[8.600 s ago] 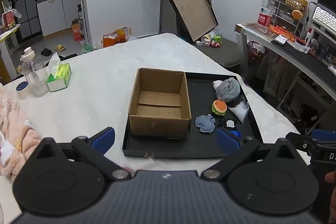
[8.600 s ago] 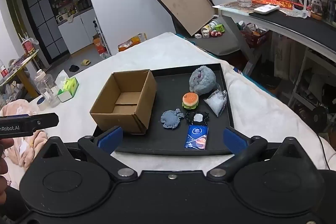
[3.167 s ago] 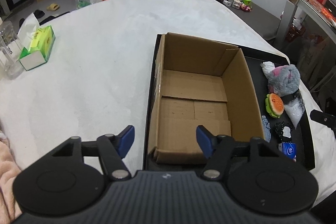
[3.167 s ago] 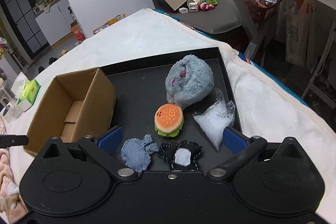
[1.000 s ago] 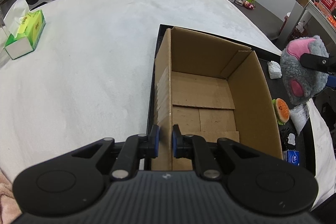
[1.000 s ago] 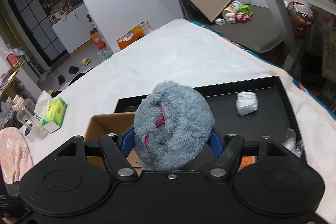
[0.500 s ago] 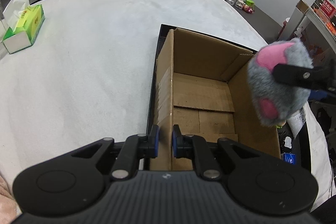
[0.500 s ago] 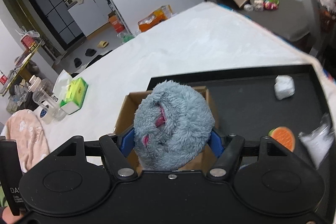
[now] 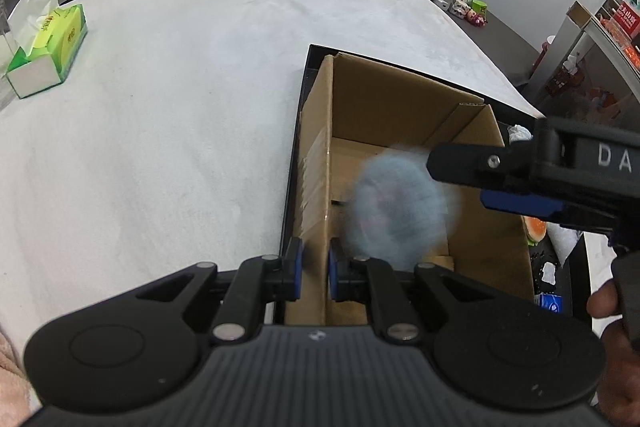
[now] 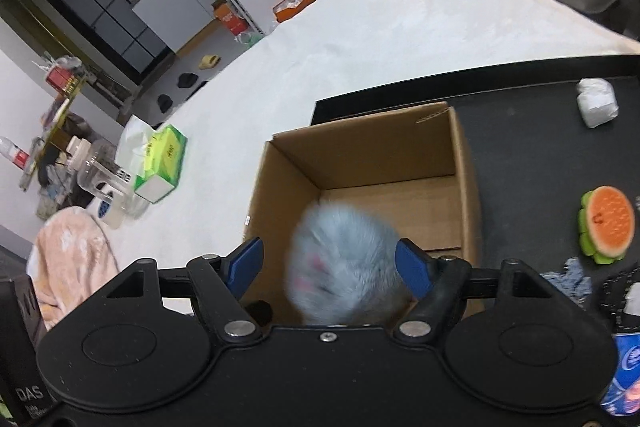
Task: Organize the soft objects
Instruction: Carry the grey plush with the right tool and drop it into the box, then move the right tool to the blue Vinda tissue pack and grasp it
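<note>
An open cardboard box (image 9: 400,131) (image 10: 400,163) stands on a black tray (image 10: 540,155). My left gripper (image 9: 315,269) is shut on the box's near-left wall. My right gripper (image 10: 332,265) is open above the box, and it also shows in the left wrist view (image 9: 472,179). A grey fluffy plush (image 9: 396,211) (image 10: 344,267), blurred by motion, is falling free into the box below the open fingers. A burger-shaped toy (image 10: 606,223), a white wad (image 10: 596,101) and a blue-grey cloth (image 10: 568,277) lie on the tray to the right.
A green tissue box (image 9: 48,51) (image 10: 160,163) sits on the white tabletop at the left, next to a clear bottle (image 10: 104,179) and a pink towel (image 10: 68,259). A blue packet (image 10: 628,379) and a black-and-white item (image 10: 624,295) lie at the tray's near right.
My right gripper has opened and let go of the grey plush, which is dropping into the box. The left gripper still holds the box wall.
</note>
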The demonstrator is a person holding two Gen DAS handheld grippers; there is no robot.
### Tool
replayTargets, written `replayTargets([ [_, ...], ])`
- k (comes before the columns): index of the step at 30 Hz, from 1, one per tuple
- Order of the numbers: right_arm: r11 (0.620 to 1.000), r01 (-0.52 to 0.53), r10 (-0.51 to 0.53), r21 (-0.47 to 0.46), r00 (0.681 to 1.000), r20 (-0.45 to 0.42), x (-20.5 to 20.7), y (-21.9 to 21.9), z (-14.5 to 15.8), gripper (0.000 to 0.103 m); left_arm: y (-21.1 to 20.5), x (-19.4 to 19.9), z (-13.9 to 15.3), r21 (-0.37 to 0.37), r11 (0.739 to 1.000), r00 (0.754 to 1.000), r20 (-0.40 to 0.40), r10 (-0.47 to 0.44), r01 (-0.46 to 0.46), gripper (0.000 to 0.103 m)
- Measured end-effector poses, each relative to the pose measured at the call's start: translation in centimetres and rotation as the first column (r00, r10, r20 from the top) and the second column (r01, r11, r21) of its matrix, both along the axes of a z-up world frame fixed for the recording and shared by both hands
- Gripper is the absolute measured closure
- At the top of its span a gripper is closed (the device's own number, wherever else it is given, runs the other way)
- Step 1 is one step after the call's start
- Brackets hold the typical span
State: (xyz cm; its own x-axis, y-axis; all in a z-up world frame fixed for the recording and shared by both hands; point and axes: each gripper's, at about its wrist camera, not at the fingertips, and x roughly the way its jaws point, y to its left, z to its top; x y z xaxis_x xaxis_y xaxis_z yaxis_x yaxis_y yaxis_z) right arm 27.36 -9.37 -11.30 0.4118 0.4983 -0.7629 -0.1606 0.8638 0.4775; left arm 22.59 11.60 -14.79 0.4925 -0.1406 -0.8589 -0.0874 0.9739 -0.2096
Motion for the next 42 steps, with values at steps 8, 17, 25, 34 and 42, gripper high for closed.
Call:
replayTargets([
  [8,0.999,0.026,-0.025,0.043,0.999,-0.029,-0.3,-2.3,0.7,0.029,-0.6,0.2,0.5,0.044,0.999,1.0,0.004,-0.012,0.011,0.089],
  [17,0.998,0.059,-0.06,0.029,0.998,0.036,-1.3,-5.5,2.6,0.021,-2.2,0.7,2.1,0.111,0.994,1.0,0.009,-0.022,0.021,0.056],
  [25,0.996,0.093,-0.092,-0.015,0.993,0.07,-2.3,-9.0,2.8,0.018,-3.6,0.8,3.9,0.185,0.982,0.997,0.052,-0.055,0.045,0.047],
  [34,0.988,0.141,-0.137,-0.062,0.989,0.062,-3.4,-13.7,1.2,0.018,-5.2,1.2,5.1,0.245,0.963,0.991,0.047,-0.125,0.11,0.039],
  [42,0.978,0.157,-0.158,-0.138,0.987,0.006,-4.4,-16.5,-1.2,0.016,-6.0,0.7,5.2,0.253,0.958,0.989,0.034,-0.147,0.133,0.036],
])
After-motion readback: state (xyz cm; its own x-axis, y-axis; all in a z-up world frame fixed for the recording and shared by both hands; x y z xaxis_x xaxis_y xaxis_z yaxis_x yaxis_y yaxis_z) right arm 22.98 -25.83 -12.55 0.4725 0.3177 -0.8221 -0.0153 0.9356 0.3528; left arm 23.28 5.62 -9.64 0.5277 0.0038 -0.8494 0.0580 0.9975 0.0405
